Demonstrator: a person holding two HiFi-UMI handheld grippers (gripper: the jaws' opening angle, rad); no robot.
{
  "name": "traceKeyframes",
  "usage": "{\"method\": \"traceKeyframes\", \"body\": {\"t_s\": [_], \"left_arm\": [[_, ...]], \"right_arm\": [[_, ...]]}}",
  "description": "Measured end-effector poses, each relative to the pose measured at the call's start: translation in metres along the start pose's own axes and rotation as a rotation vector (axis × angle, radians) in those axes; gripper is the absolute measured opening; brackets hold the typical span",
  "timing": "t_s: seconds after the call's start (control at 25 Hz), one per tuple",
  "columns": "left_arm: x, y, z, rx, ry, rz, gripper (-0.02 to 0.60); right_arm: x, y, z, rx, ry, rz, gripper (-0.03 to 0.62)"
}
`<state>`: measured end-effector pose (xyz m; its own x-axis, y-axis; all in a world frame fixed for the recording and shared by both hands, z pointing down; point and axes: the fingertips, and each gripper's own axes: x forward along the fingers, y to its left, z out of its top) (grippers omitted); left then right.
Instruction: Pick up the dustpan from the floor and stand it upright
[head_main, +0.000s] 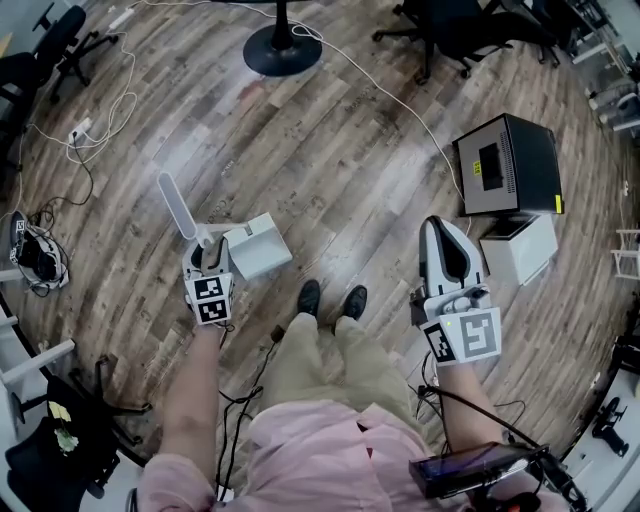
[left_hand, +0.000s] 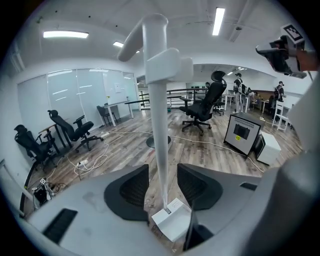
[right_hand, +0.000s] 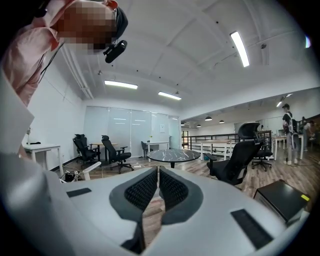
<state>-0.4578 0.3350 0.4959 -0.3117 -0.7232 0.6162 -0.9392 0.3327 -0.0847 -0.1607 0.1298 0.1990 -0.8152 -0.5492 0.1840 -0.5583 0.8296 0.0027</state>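
The white dustpan (head_main: 258, 246) stands upright on the wood floor, its long handle (head_main: 178, 205) rising toward the camera. My left gripper (head_main: 207, 255) is at the handle, just in front of my left foot. In the left gripper view the handle (left_hand: 159, 115) runs up between the two dark pads (left_hand: 131, 189) with small gaps on both sides, and the pan (left_hand: 172, 225) rests on the floor below; the left gripper (left_hand: 163, 172) is open. My right gripper (head_main: 443, 235) hangs to the right, away from the dustpan. Its jaws (right_hand: 158, 182) are shut with nothing between them.
A black box (head_main: 505, 165) and a white box (head_main: 520, 248) sit on the floor at the right. A round black stand base (head_main: 283, 48) is at the far side. Cables (head_main: 95, 120) trail at the left, and office chairs (head_main: 470, 25) stand at the back. My shoes (head_main: 330, 298) are beside the pan.
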Motion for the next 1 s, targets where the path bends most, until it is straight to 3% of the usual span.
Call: {"method": "traceKeyframes", "body": {"t_s": [0.28,0.4,0.52,0.64,0.72,0.88,1.0], "left_arm": [[-0.035,0.005,-0.004,-0.055,-0.011,0.017,0.179],[-0.059,-0.011,0.01,-0.058,-0.032,-0.027,0.179],[-0.086,-0.046,0.033,-0.033,-0.073,-0.125,0.179],[-0.116,-0.091,0.081,0.036,-0.179,-0.25,0.176],[-0.134,-0.116,0.122,0.074,-0.274,-0.303,0.134],[-0.159,-0.145,0.213,0.124,-0.459,-0.333,0.07],[-0.172,-0.16,0.277,0.1,-0.575,-0.34,0.035]], "right_arm": [[0.004,0.006,0.009,-0.005,-0.018,0.004,0.014],[0.003,0.008,0.019,-0.005,-0.033,0.002,0.014],[0.001,0.009,0.031,-0.003,-0.053,-0.005,0.012],[-0.001,0.011,0.044,-0.001,-0.087,-0.013,0.011],[-0.003,0.012,0.054,-0.003,-0.107,-0.019,0.011],[-0.009,0.009,0.073,-0.002,-0.144,-0.045,0.005],[-0.017,0.002,0.086,0.01,-0.17,-0.069,0.003]]}}
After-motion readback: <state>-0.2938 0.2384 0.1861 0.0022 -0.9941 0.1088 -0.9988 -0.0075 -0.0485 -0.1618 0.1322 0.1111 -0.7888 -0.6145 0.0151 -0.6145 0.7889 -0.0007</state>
